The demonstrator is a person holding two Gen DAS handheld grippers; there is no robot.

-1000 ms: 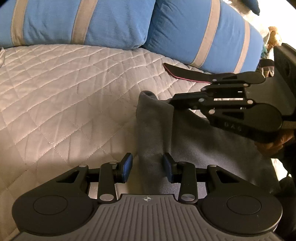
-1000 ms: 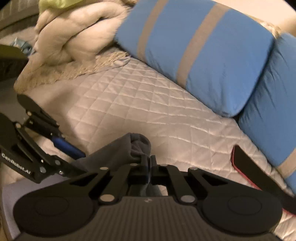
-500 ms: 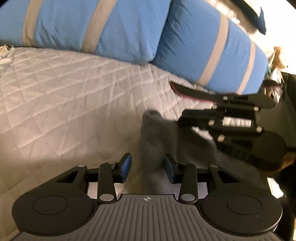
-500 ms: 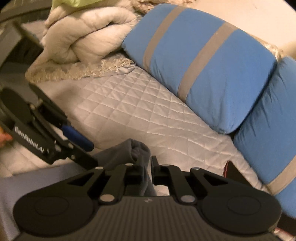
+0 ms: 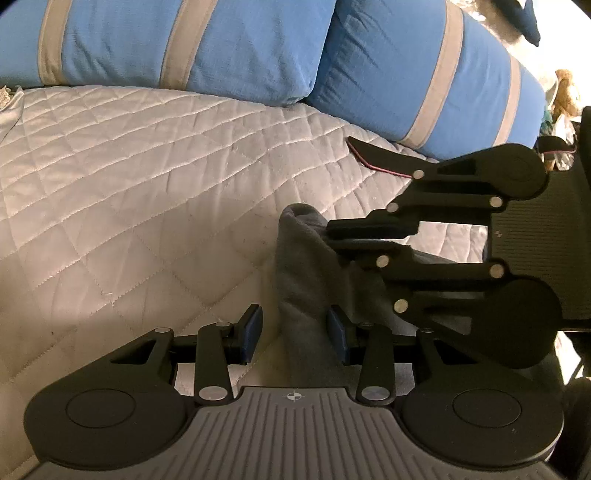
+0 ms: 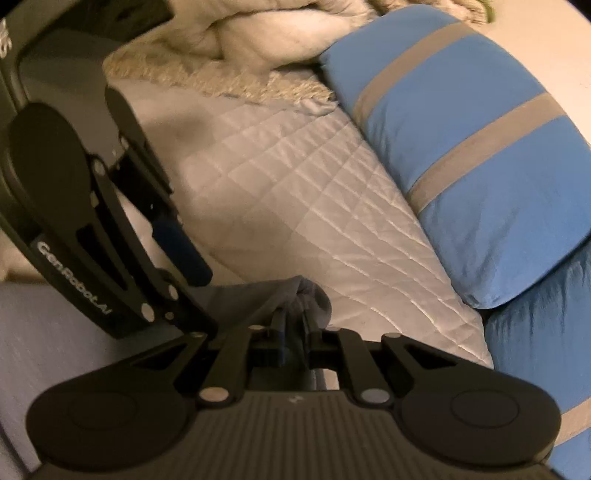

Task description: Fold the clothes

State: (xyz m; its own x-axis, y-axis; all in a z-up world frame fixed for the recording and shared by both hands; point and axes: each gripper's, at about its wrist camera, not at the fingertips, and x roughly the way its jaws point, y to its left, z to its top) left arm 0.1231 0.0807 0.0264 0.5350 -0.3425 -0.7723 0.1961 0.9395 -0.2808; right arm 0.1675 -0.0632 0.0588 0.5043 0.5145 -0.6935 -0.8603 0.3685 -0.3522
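Observation:
A grey garment (image 5: 299, 280) lies on the quilted bed, one fold pulled up into a ridge. My left gripper (image 5: 294, 330) is open, its blue pads (image 5: 251, 328) on either side of that ridge and not pressing it. My right gripper (image 5: 332, 238) comes in from the right, shut on the garment's raised end. In the right wrist view my right gripper (image 6: 293, 332) pinches the bunched cloth (image 6: 306, 295). The left gripper's blue pad (image 6: 181, 254) hangs just to the left, above the cloth. The rest of the garment (image 6: 40, 332) spreads to the lower left.
White quilted bedspread (image 5: 129, 192) stretches left and ahead. Two blue pillows with grey stripes (image 5: 229, 48) line the back. A dark strap with a red edge (image 5: 376, 158) lies near the pillows. A cream blanket heap (image 6: 258, 33) sits at the far end.
The right gripper has kept its hold on the garment's end and the left has stayed open around the ridge. The two grippers now stand closer together, and the right view has swung sideways.

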